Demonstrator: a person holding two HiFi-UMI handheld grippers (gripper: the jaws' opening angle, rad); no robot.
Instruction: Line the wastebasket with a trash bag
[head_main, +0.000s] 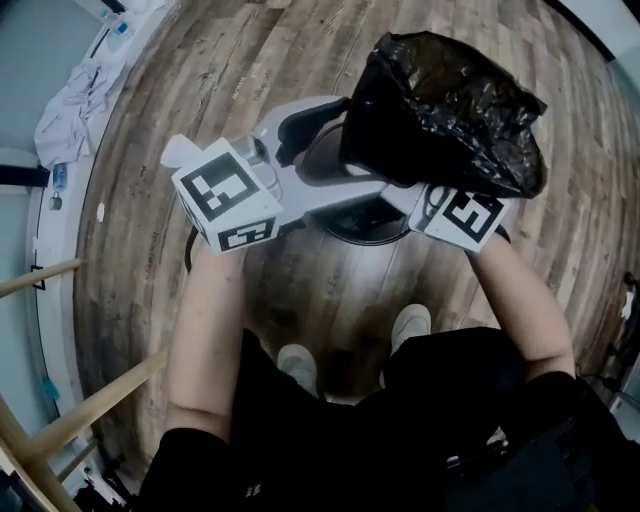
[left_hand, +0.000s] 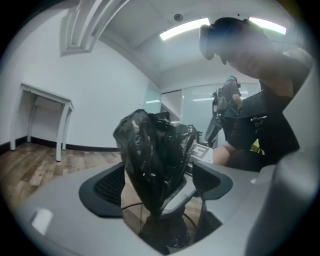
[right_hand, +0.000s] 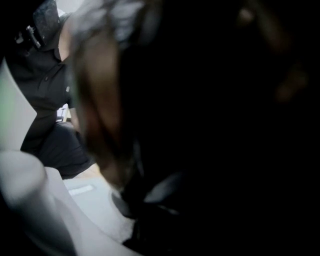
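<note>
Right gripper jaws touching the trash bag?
Touching. The left gripper view shows the right gripper clamped shut on the trash bag where it narrows; black plastic fills the right gripper view.

The right gripper view is all but blacked out by the trash bag (right_hand: 225, 125), pressed close and smeared, the tips of the right claw (head_main: 405, 192) are buried under its folds from above, and the wastebasket (head_main: 362, 222) is mostly covered, only a dark arc being seen.

An office: glass partition (left_hand: 200, 107), strip lights (left_hand: 182, 28), white table (left_hand: 47, 99).
</note>
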